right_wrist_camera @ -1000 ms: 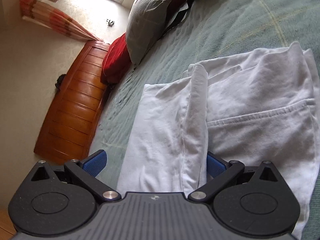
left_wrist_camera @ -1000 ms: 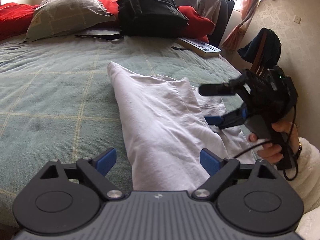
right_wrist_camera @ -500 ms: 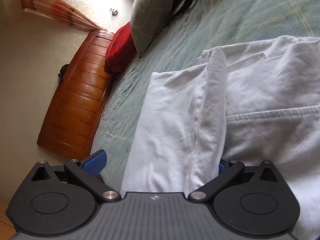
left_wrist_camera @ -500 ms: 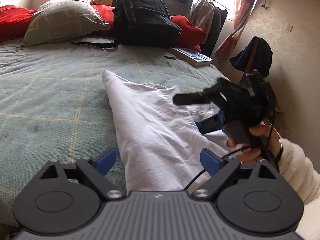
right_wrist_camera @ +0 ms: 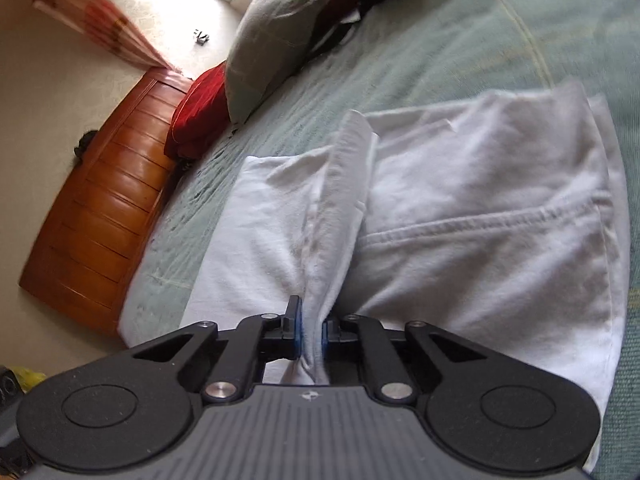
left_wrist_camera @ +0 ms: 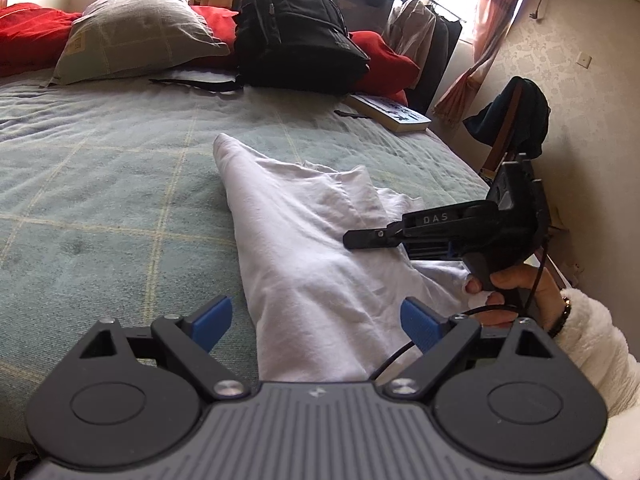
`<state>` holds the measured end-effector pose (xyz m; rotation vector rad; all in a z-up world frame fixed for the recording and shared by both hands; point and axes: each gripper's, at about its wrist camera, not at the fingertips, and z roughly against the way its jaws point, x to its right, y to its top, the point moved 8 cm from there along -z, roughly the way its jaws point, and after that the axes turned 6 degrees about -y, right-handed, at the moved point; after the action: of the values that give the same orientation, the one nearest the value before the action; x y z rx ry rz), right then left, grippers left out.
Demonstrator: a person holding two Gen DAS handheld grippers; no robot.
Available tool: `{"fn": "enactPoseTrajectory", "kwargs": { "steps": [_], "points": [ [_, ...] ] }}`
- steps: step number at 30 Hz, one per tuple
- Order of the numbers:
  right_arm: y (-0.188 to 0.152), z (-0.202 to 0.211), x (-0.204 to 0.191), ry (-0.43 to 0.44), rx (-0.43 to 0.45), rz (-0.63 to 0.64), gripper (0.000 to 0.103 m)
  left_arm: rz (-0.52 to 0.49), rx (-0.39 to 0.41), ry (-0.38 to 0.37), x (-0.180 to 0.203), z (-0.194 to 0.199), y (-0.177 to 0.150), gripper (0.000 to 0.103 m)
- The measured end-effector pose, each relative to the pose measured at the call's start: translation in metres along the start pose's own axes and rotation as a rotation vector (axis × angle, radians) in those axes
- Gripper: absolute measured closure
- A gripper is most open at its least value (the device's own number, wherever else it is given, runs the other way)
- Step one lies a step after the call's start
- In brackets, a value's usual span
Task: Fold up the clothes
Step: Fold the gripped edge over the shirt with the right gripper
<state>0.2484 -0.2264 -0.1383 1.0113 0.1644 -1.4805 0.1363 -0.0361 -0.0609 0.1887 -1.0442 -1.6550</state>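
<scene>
On the bed (left_wrist_camera: 100, 184), straight ahead of both grippers, the white trousers (left_wrist_camera: 320, 248) lay partly folded, with one long panel doubled over the rest and a raised ridge of cloth running away from the right fingers. The right gripper (right_wrist_camera: 311, 330) had just been closing, and its fingers (right_wrist_camera: 295, 322) now pinched the near end of that ridge between them. The left gripper (left_wrist_camera: 318, 322) hung over the near hem with its fingers (left_wrist_camera: 212, 318) spread wide, cloth lying between them but nothing pressed. I judged the folding well begun yet unfinished: the pile was uneven, its far tip pointed and loose, and at least one more fold seemed needed to make a neat bundle.

Well beyond the fingers, at the head of the bed, stood a black backpack (left_wrist_camera: 296, 36), a grey pillow (left_wrist_camera: 132, 36) and red bedding (left_wrist_camera: 32, 36); a book (left_wrist_camera: 390, 114) lay near the bed's edge, off to the right of the trousers. None touched the trousers. The ground ahead of the fingers was free, though the right gripper's cable (left_wrist_camera: 400, 356) trailed close behind the left fingers and could snag.
</scene>
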Motion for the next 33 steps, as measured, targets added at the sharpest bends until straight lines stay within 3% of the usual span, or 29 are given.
{"fn": "enactPoseTrajectory", "kwargs": {
  "steps": [11, 22, 26, 29, 33],
  "points": [
    [0.015, 0.059, 0.008, -0.056, 0.107, 0.020, 0.092, -0.011, -0.008, -0.005, 0.005, -0.003, 0.000, 0.012],
    [0.014, 0.074, 0.033, -0.104, 0.128, -0.031, 0.094, -0.016, -0.013, -0.007, 0.007, -0.004, 0.000, 0.012],
    [0.011, 0.070, 0.038, -0.042, 0.107, -0.064, 0.093, -0.016, -0.020, -0.013, 0.009, -0.006, 0.000, 0.012],
    [0.008, 0.062, 0.043, 0.016, 0.081, -0.104, 0.081, -0.018, -0.030, -0.007, 0.011, -0.009, 0.000, 0.012],
    [0.003, 0.048, 0.052, 0.059, 0.062, -0.146, 0.076, -0.013, -0.037, -0.002, 0.010, -0.013, 0.000, 0.012]
  ]
}}
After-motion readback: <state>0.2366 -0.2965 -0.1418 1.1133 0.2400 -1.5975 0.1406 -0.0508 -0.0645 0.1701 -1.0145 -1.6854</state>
